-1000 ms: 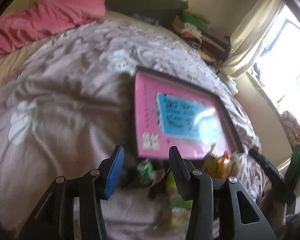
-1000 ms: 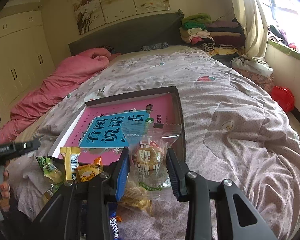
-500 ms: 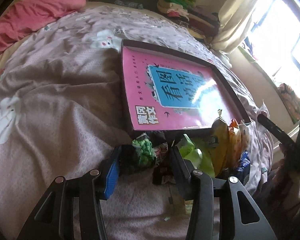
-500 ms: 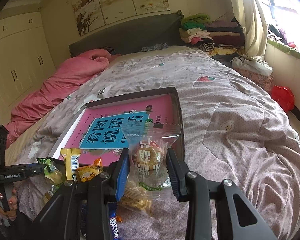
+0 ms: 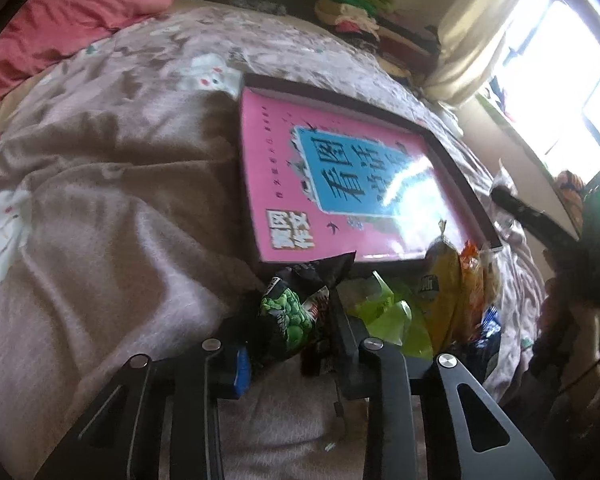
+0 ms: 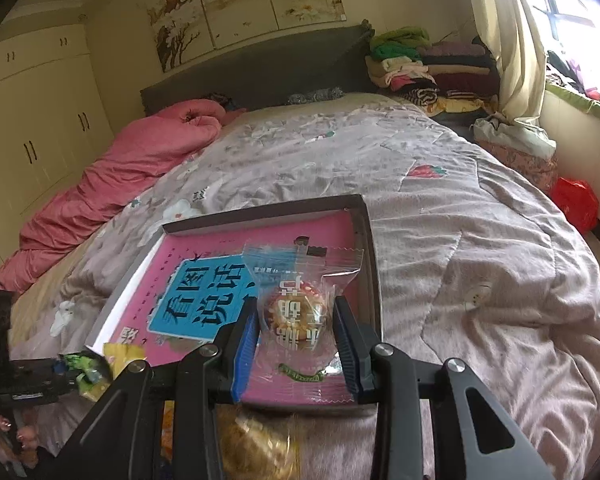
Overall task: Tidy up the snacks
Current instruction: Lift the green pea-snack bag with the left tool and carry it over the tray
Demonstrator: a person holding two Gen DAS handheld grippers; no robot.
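Left gripper (image 5: 290, 328): we've just been closing, fingers pinch the pea packet (image 5: 296, 312), lower centre.
Right gripper (image 6: 296, 338): we clench the pastry packet (image 6: 300, 316) over the box (image 6: 370, 240).

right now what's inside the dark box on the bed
Only a pink book with a blue title panel lies flat in the dark box, nearly filling it. Whatever is beneath the book is covered.

My black fingers (image 5: 342, 320) carry blue pads. A black packet printed with green peas (image 5: 290, 316) lies beside lime green (image 5: 384, 312) and yellow wrappers (image 5: 440, 280). A pink book (image 6: 228, 292) bears a blue panel. The mauve quilt (image 6: 440, 208) shows white flowers.
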